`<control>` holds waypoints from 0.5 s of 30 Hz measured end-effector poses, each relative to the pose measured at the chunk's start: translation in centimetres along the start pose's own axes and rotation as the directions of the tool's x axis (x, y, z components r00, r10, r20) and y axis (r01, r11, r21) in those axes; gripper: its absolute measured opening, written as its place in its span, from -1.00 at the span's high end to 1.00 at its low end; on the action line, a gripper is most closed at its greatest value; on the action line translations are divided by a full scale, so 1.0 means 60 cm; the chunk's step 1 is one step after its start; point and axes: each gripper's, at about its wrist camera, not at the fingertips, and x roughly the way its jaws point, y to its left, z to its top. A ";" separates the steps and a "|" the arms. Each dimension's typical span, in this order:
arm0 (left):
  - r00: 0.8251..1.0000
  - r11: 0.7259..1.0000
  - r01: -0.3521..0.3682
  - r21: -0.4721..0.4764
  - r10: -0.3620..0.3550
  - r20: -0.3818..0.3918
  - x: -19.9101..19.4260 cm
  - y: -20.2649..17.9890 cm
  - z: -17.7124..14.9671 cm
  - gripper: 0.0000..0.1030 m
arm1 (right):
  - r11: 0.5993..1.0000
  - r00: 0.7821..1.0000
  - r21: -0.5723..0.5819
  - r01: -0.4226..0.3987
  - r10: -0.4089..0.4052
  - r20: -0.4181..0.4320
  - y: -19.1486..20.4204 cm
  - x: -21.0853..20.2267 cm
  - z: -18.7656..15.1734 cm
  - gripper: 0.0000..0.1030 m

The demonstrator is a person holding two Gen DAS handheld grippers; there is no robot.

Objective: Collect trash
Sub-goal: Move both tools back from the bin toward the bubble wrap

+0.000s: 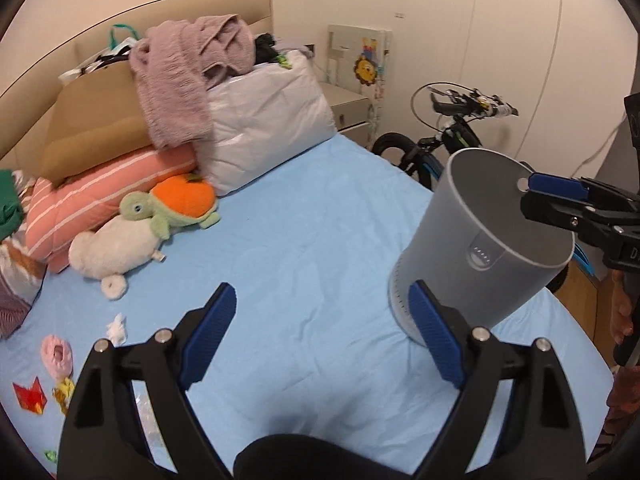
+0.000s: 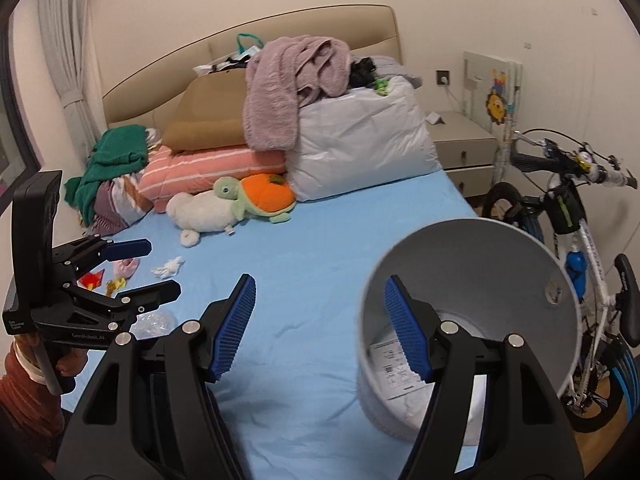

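A grey trash bin (image 1: pixel 480 236) (image 2: pixel 468 320) stands tilted on the blue bed sheet (image 1: pixel 304 240) near the bed's right edge, with a paper label inside. My right gripper (image 2: pixel 320 328) is open, its right finger inside the bin's rim and its left finger outside; it also shows in the left wrist view (image 1: pixel 560 196). My left gripper (image 1: pixel 320 336) is open and empty over the sheet; it also shows in the right wrist view (image 2: pixel 160 268). Trash lies at the left: a white tissue (image 1: pixel 117 326) (image 2: pixel 168 267), a pink wad (image 1: pixel 58 356), red (image 1: pixel 30 394) and yellow wrappers (image 1: pixel 64 392), clear plastic (image 2: pixel 154 323).
Plush toys (image 1: pixel 148 228), striped and tan pillows, a white bag (image 1: pixel 264 128) and a mauve towel pile up at the headboard. Green clothes (image 2: pixel 112 164) lie at the left. A nightstand (image 2: pixel 464 144) and a bicycle (image 2: pixel 568 240) stand right of the bed.
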 end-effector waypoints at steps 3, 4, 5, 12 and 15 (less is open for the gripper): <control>0.997 0.994 -0.076 -0.075 0.075 -0.008 -0.030 0.063 -0.040 -0.70 | 0.996 0.997 -0.049 -0.079 0.078 -0.026 0.067 0.040 0.003 -0.25; 0.995 0.990 -0.103 -0.101 0.102 -0.014 -0.041 0.086 -0.056 -0.70 | 0.992 0.994 -0.063 -0.105 0.103 -0.033 0.090 0.051 0.004 -0.25; 0.991 0.983 -0.132 -0.127 0.130 -0.020 -0.054 0.109 -0.072 -0.70 | 0.987 0.990 -0.080 -0.138 0.135 -0.044 0.118 0.065 0.004 -0.25; 0.953 0.919 -0.303 -0.253 0.296 -0.066 -0.133 0.239 -0.170 -0.70 | 0.934 0.951 -0.189 -0.303 0.286 -0.114 0.299 0.137 -0.003 -0.25; 0.930 0.883 -0.367 -0.293 0.357 -0.090 -0.167 0.285 -0.215 -0.70 | 0.908 0.934 -0.227 -0.353 0.328 -0.141 0.369 0.162 -0.013 -0.25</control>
